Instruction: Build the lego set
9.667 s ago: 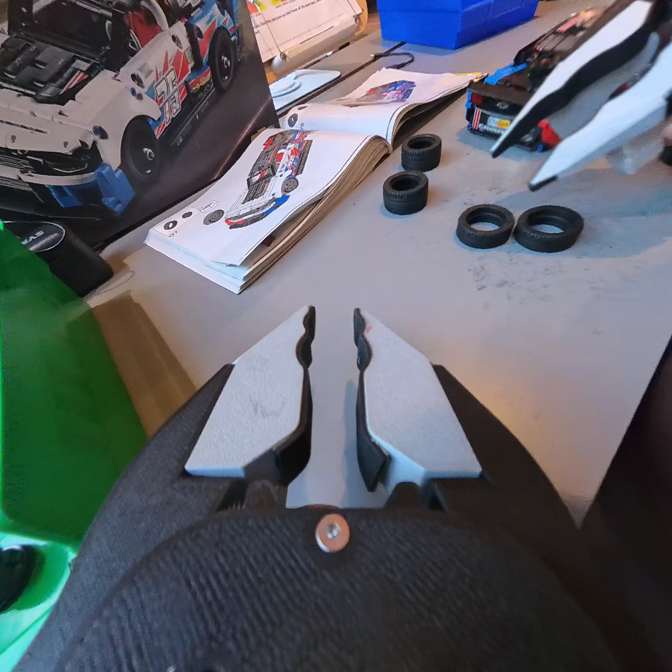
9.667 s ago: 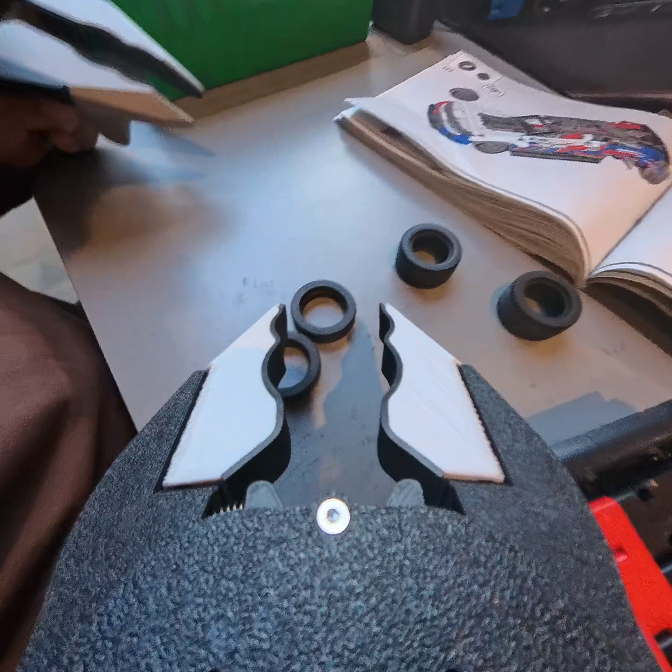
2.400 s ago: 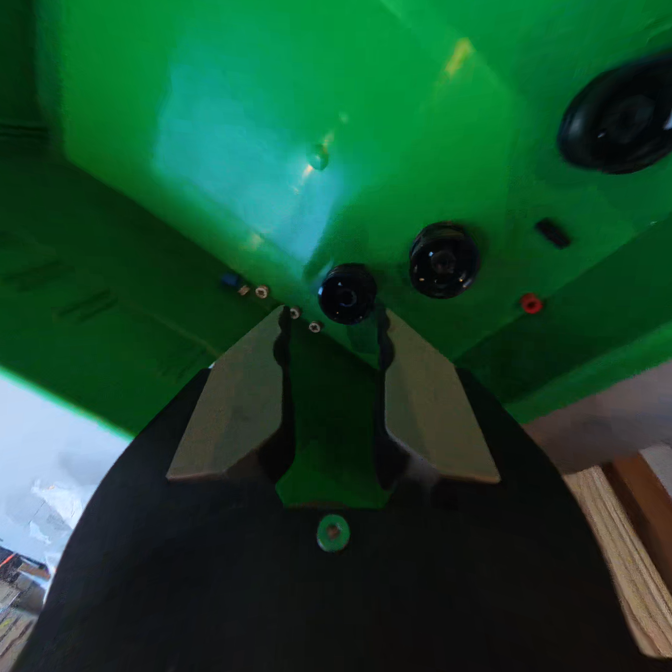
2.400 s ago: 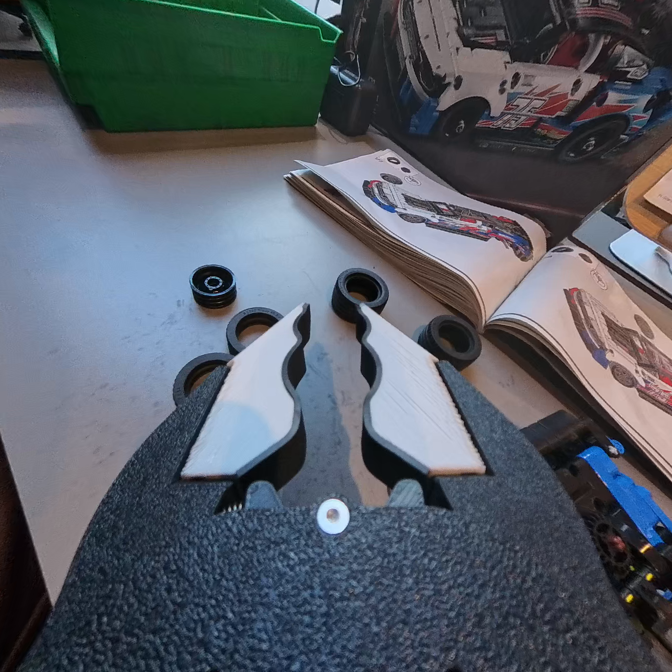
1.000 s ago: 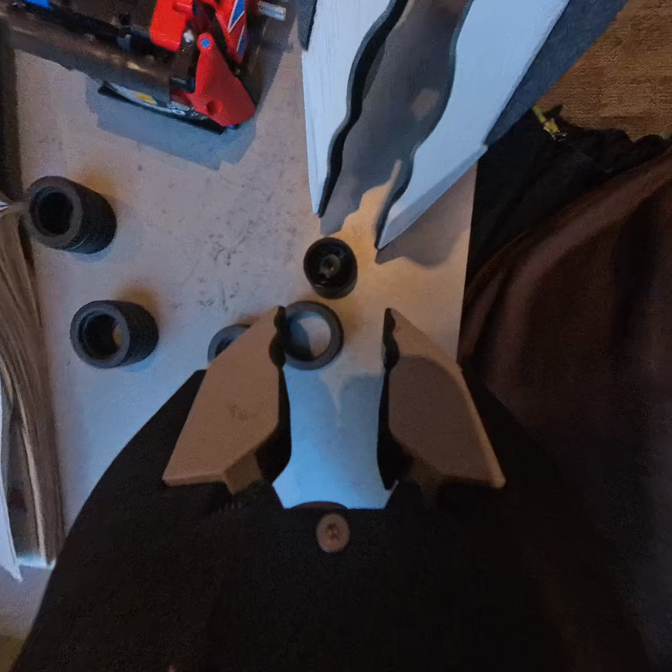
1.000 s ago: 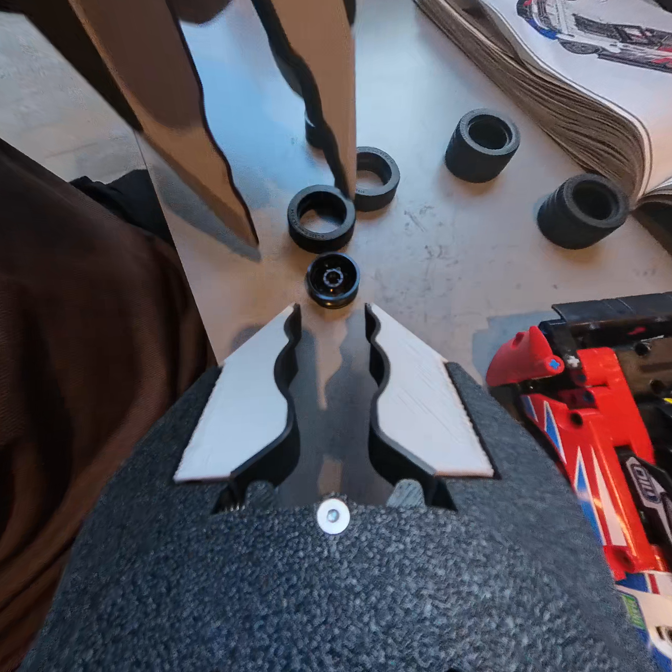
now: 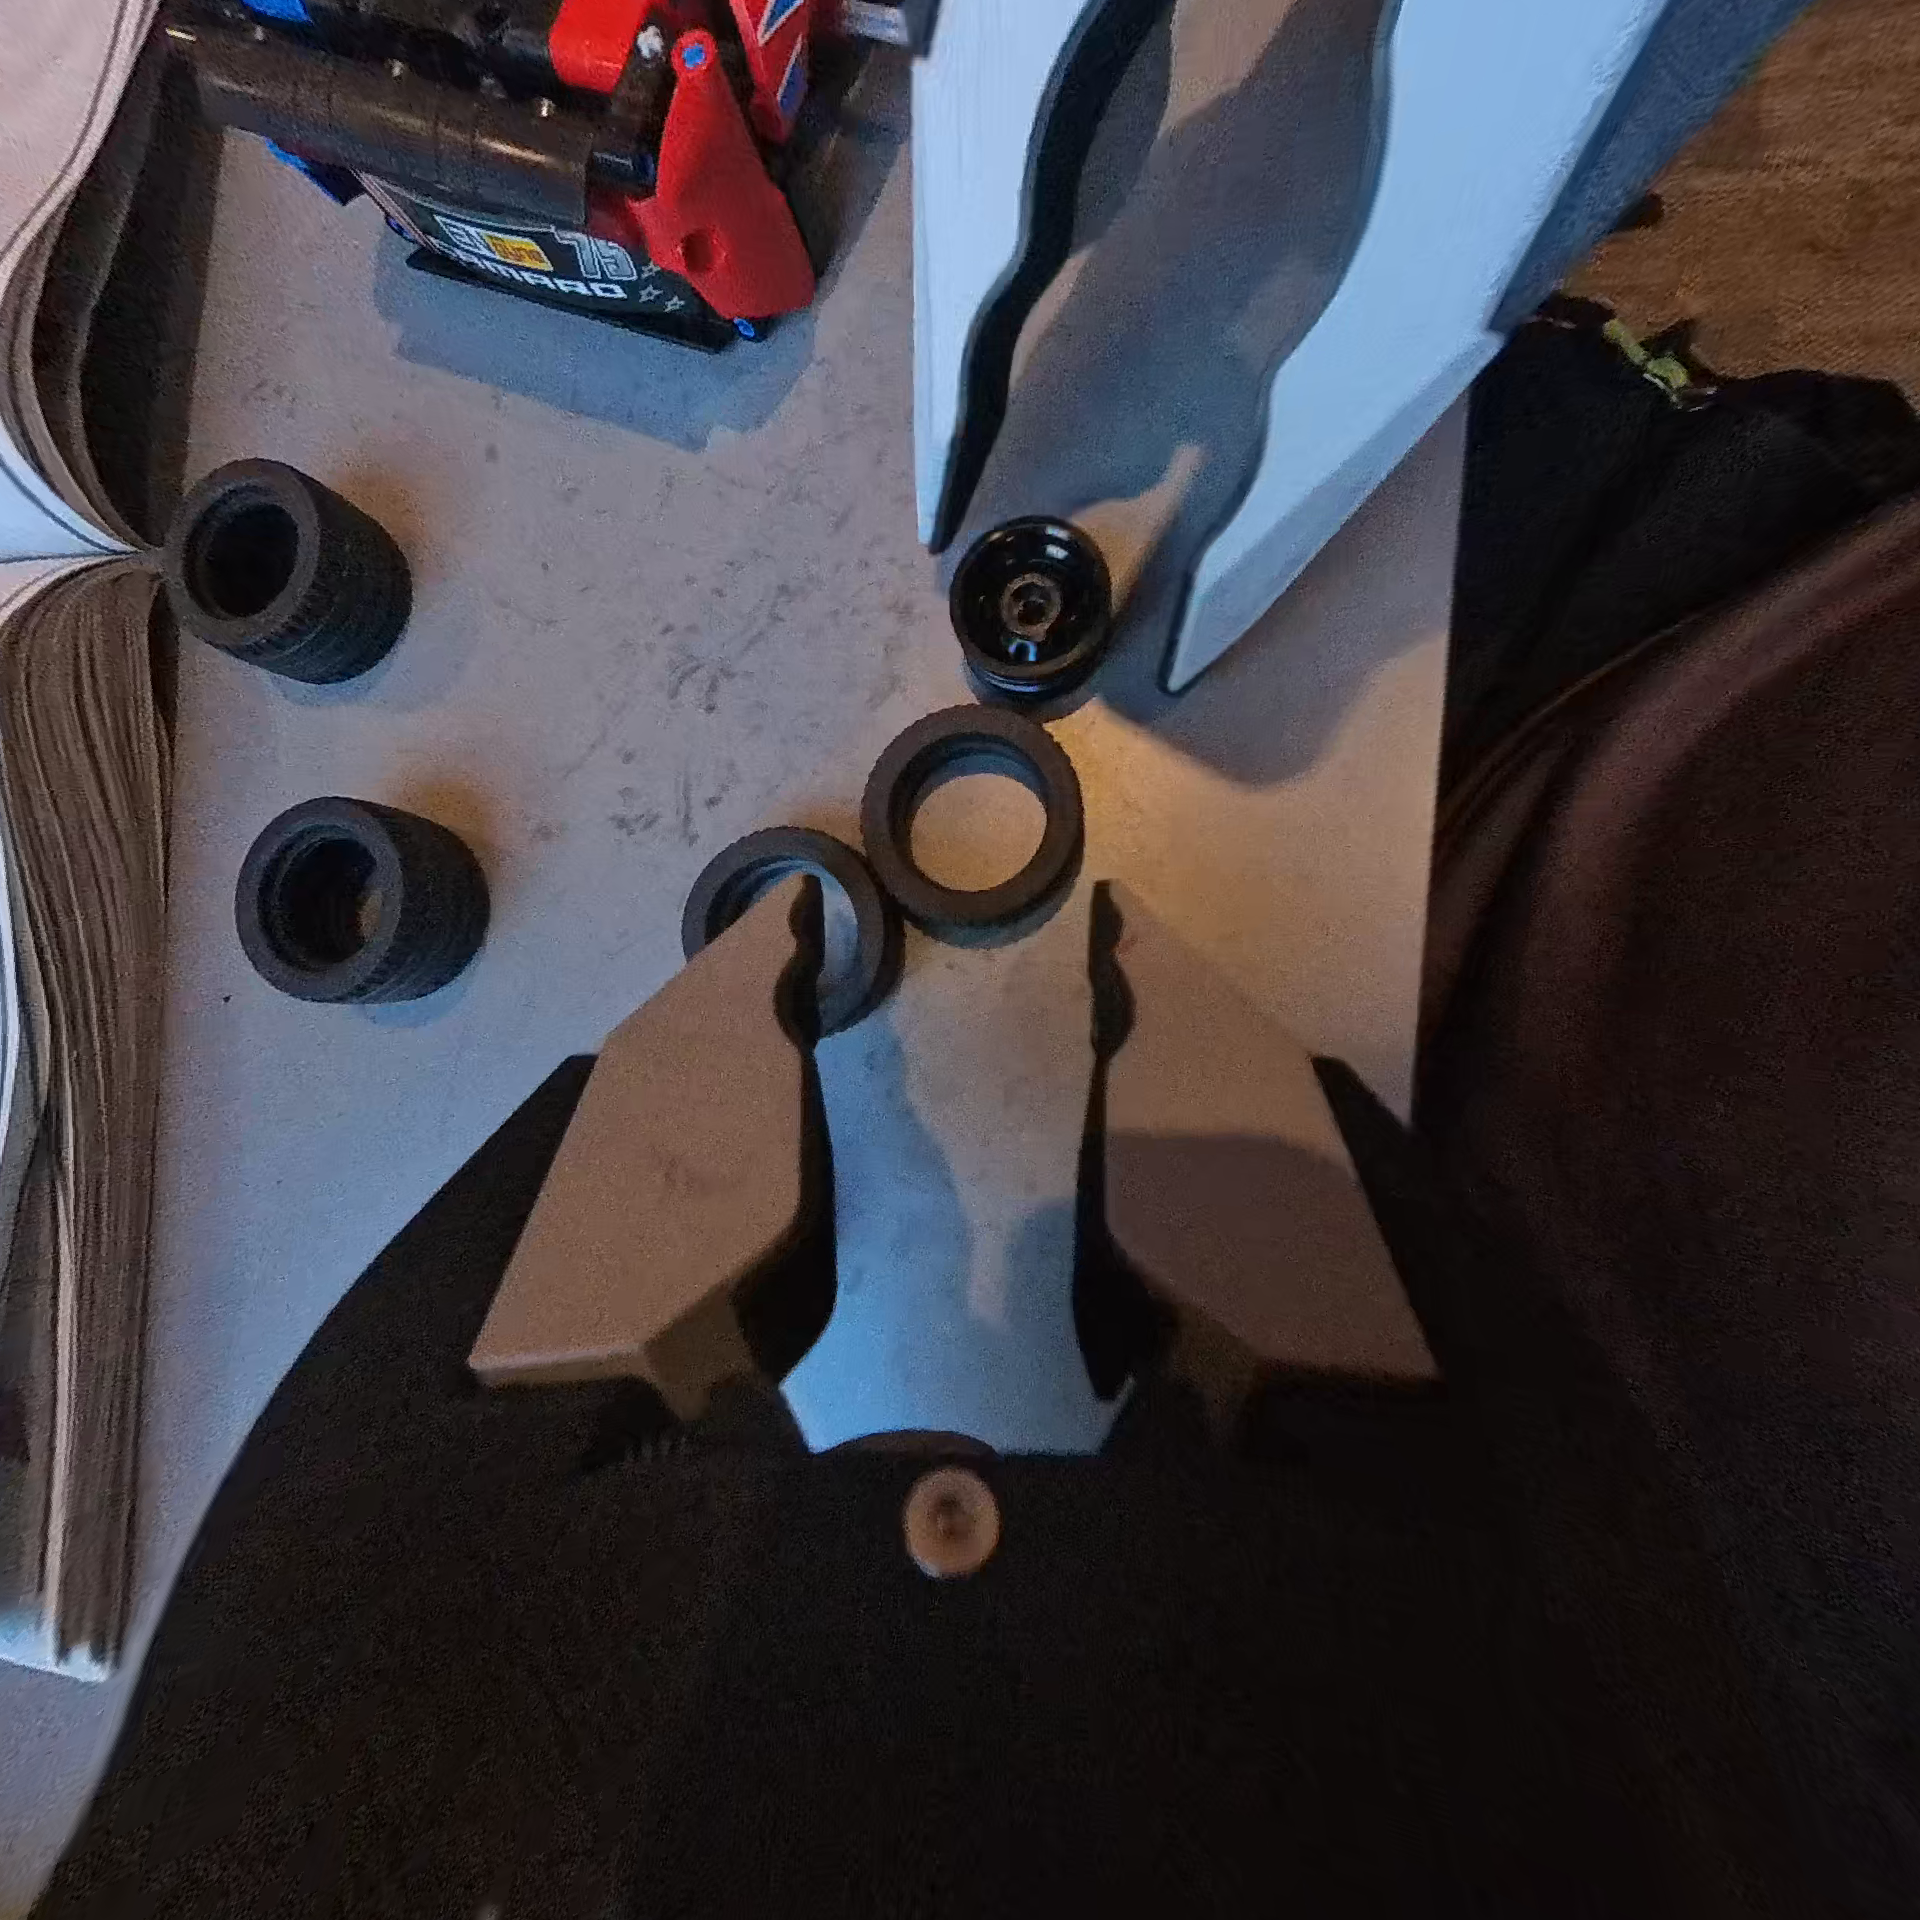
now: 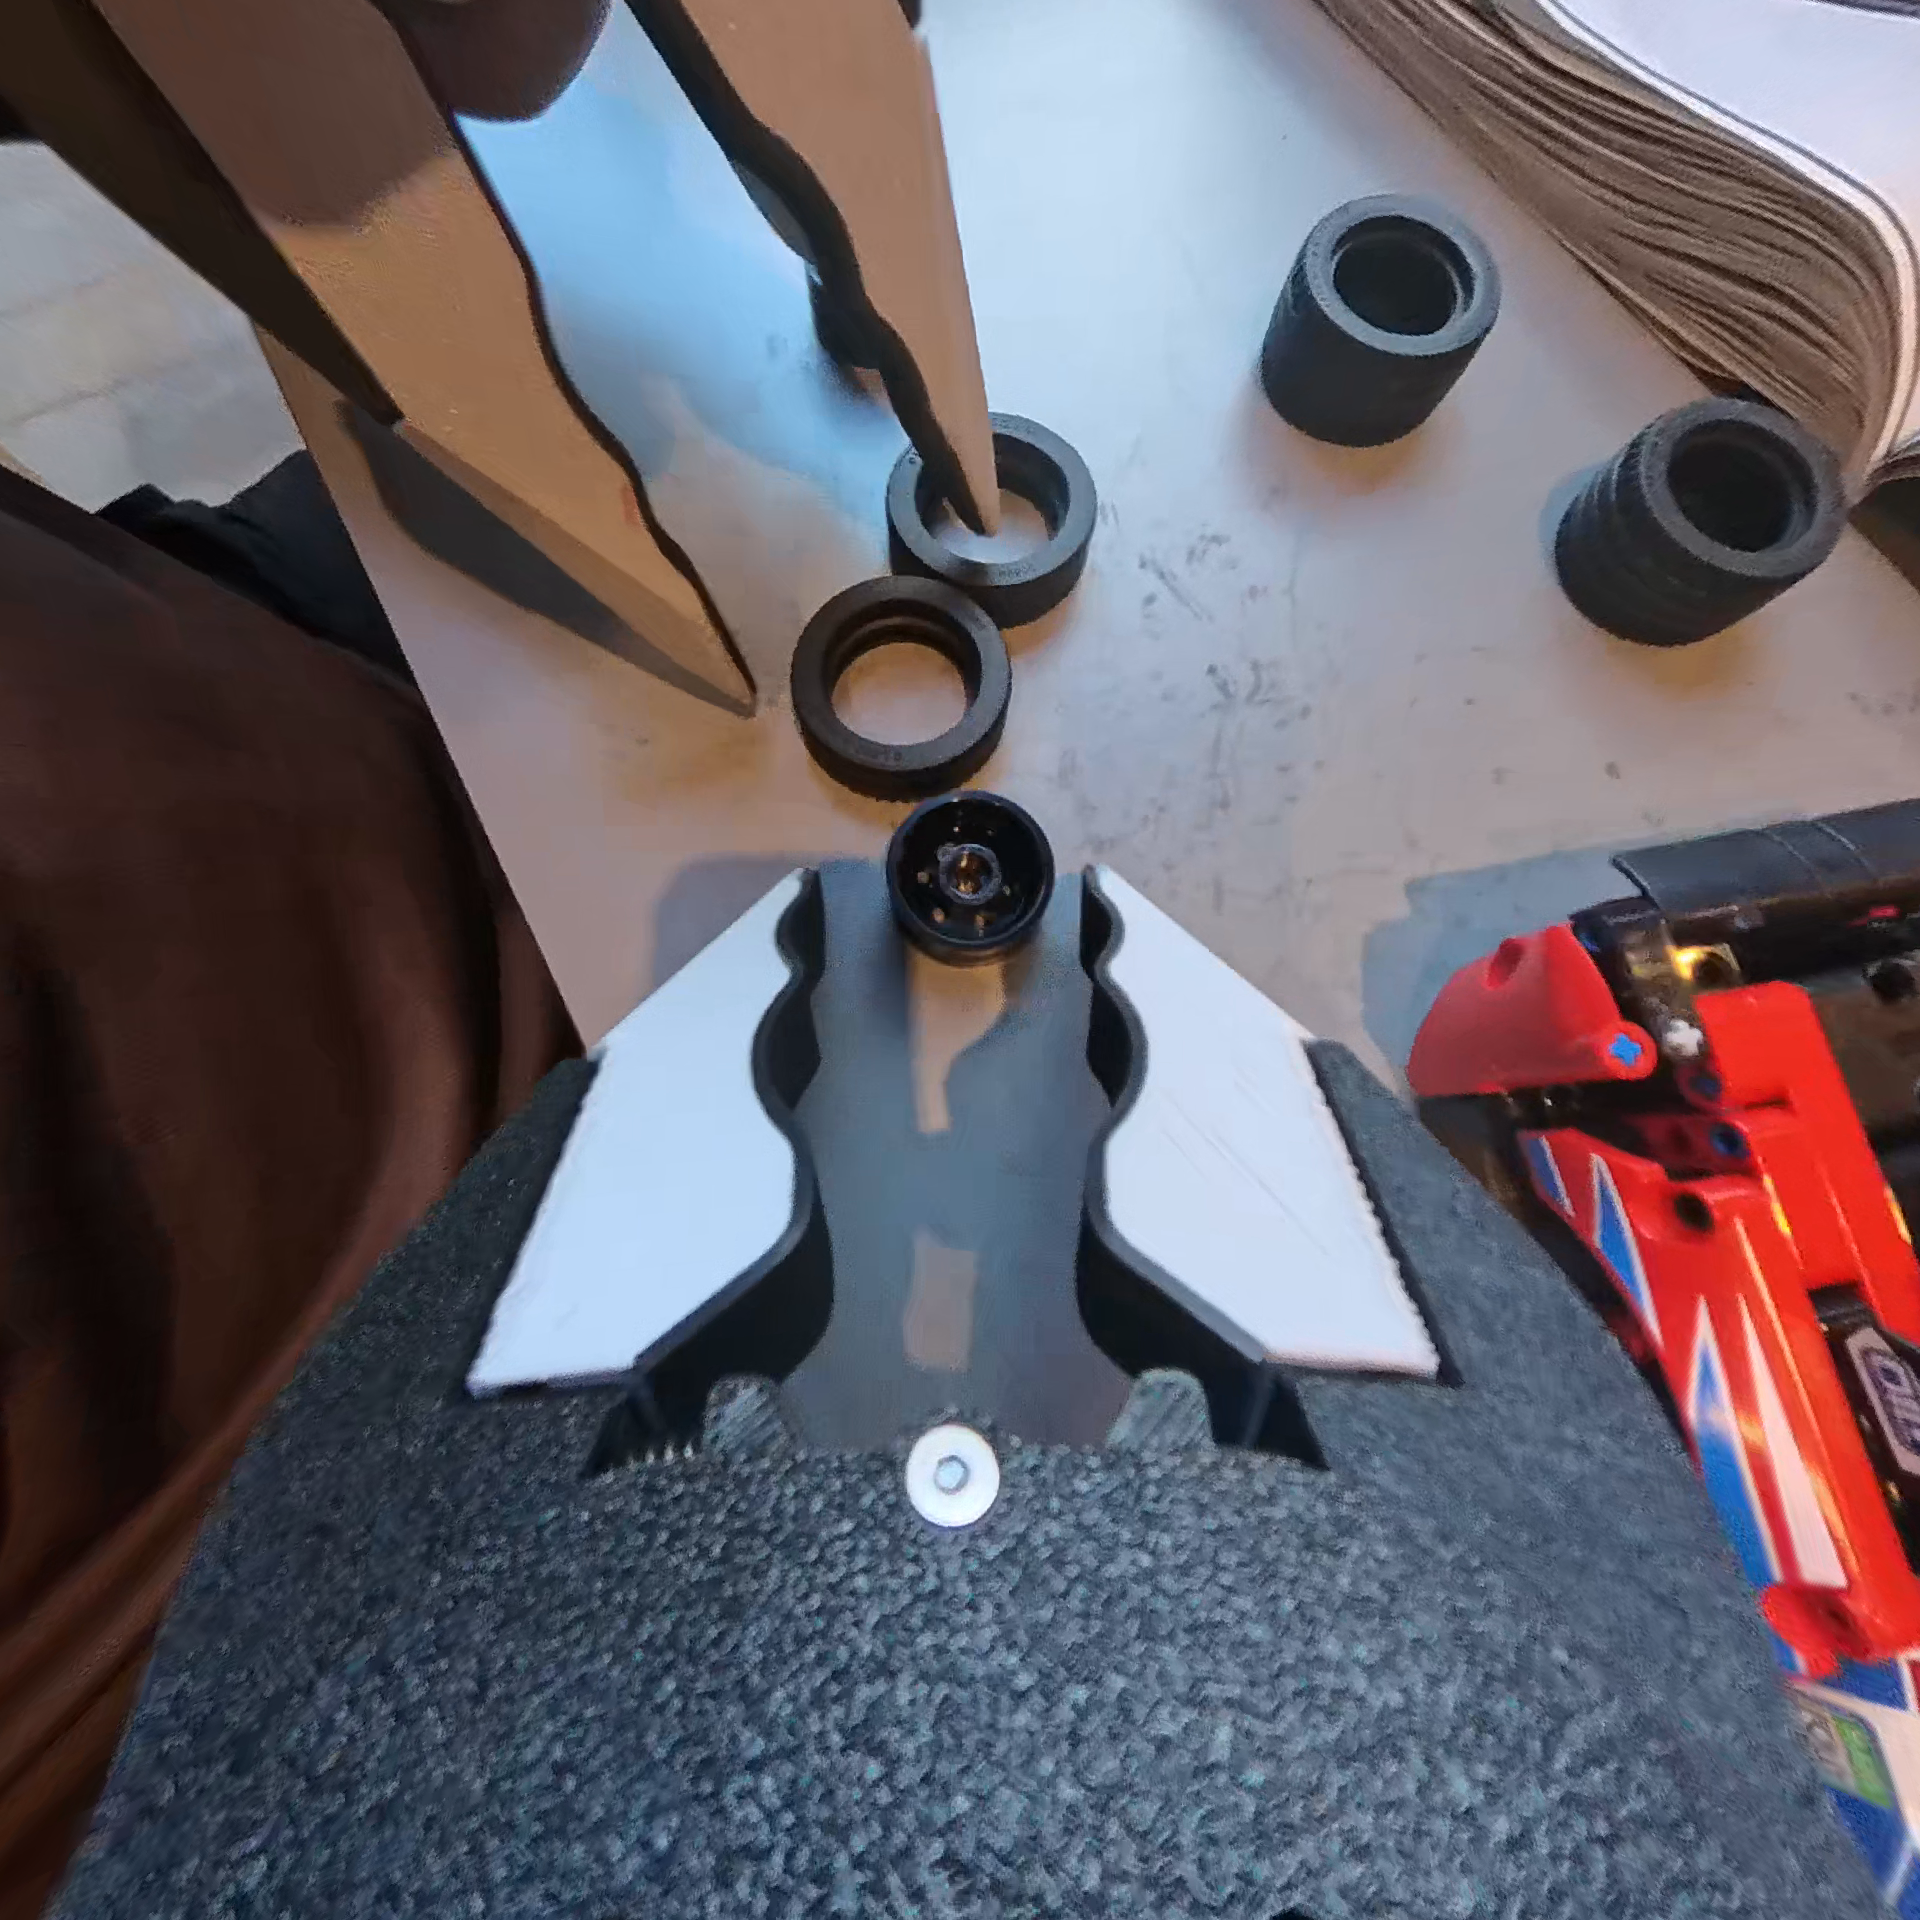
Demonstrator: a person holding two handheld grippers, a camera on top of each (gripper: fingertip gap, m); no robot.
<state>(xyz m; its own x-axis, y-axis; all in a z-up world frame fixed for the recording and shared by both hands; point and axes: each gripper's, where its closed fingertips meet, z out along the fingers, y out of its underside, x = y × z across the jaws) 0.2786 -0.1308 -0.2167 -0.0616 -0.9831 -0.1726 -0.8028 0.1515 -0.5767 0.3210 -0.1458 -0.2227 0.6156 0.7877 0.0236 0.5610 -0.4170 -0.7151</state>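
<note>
A small black wheel rim [image 8: 968, 888] lies on the grey table [image 8: 1351, 727], between the tips of my open right gripper [image 8: 948, 883], with a gap on each side. It also shows in the left wrist view [image 7: 1029, 603]. A thin black tyre ring [image 7: 1062, 821] lies just ahead of my open, empty left gripper [image 7: 953, 904]. A second thin tyre [image 7: 727, 883] sits under the left gripper's left finger, whose tip stands inside that ring [image 8: 1060, 520]. The two grippers face each other.
Two wide black tyres [image 7: 286, 571] [image 7: 358, 899] lie near the open instruction booklet [image 7: 62, 831]. The part-built red, black and blue lego car [image 8: 1714, 1195] is to my right gripper's right. A person's brown clothing [image 8: 208, 935] borders the table edge.
My right gripper has opened wider and moved forward, so the rim now sits between its tips. My left gripper has drawn back, leaving the thin tyre just ahead of its tips.
</note>
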